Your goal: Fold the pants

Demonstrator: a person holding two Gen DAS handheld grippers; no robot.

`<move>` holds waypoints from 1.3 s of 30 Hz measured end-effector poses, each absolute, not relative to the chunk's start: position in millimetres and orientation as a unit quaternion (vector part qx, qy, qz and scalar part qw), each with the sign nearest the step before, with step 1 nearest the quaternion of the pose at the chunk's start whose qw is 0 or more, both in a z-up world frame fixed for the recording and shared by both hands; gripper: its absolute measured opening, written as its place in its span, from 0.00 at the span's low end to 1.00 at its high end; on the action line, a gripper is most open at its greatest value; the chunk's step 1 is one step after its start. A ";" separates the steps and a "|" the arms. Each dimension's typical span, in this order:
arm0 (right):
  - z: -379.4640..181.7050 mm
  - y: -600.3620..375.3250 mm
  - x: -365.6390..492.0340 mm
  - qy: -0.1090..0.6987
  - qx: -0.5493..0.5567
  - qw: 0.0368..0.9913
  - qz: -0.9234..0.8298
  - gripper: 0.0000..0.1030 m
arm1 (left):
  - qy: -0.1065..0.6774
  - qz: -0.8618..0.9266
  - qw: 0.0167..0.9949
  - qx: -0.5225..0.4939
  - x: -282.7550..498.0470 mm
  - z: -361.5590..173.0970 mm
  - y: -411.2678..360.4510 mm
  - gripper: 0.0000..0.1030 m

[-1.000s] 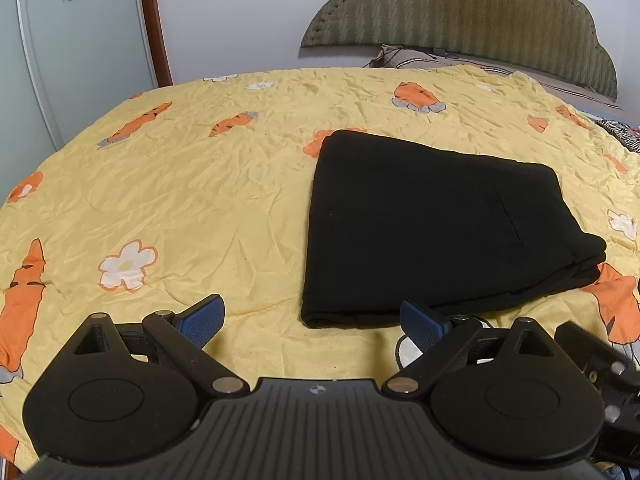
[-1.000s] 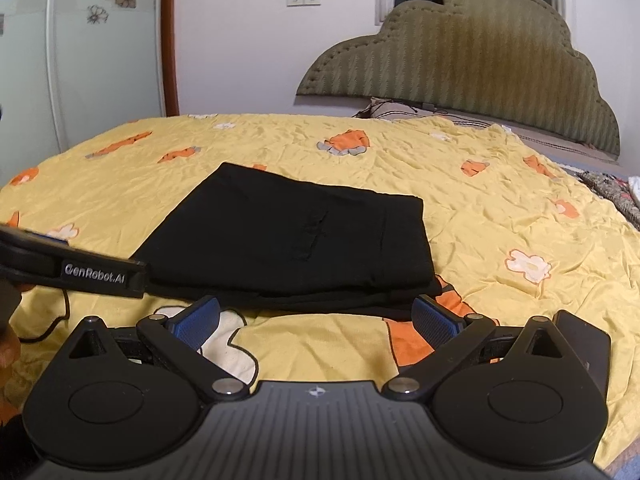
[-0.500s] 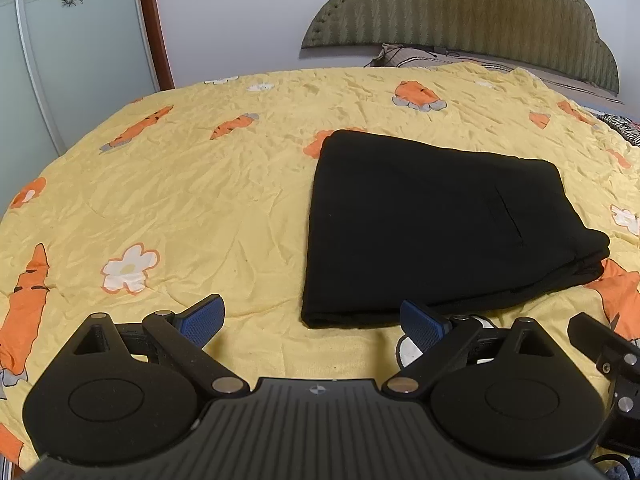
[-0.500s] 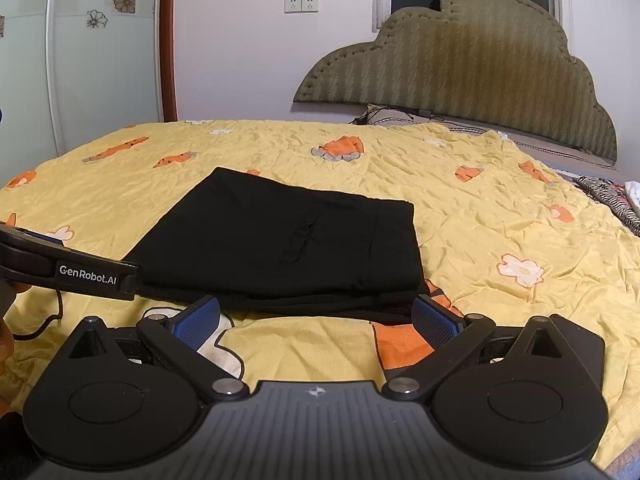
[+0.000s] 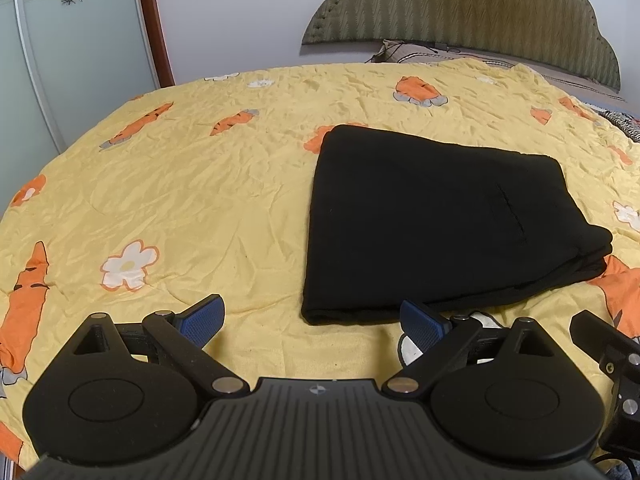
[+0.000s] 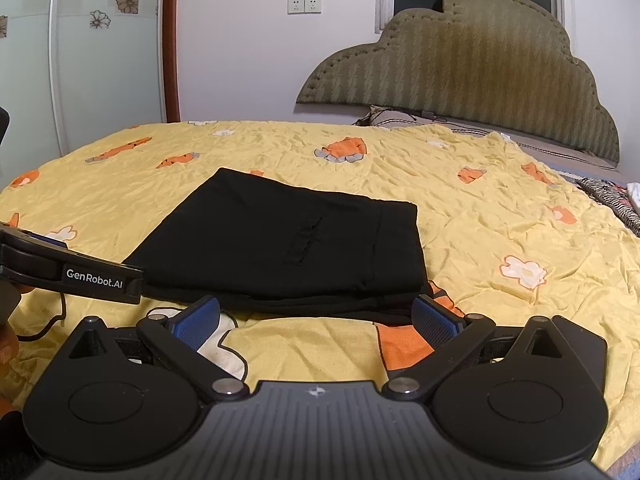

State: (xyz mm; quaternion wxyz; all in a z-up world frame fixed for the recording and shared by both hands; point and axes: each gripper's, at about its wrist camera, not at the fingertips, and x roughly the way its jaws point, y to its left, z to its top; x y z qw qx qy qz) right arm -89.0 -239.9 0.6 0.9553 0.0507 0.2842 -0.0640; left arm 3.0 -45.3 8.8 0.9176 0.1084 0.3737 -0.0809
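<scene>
Bedspread (image 5: 168, 184), yellow with carrots and flowers, fills both views, and the pants (image 5: 432, 224) lie on it as a flat black bundle, already folded into a stack of layers as far as I can judge. From the left gripper (image 5: 312, 316) the bundle sits ahead and to the right, its near left corner just beyond the right finger. From the right gripper (image 6: 316, 316) it lies straight ahead, its near edge running crosswise between the fingers, so the right looks better squared to it. The long axis seems to run left to right, though fisheye bending makes that uncertain. Both grippers are spread wide and hold nothing.
</scene>
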 end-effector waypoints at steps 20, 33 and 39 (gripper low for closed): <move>1.8 -238.3 -90.1 0.279 0.049 0.957 -0.059 1.00 | 0.377 -0.080 0.917 0.105 2.2 8.5 -43.4 0.94; 2.7 -237.5 -90.2 0.278 0.048 0.958 -0.058 1.00 | 0.376 -0.083 0.917 0.105 1.1 8.5 -44.3 0.94; 3.7 -239.6 -91.7 0.274 0.048 0.959 -0.061 1.00 | 0.379 -0.079 0.916 0.103 1.1 8.4 -45.7 0.94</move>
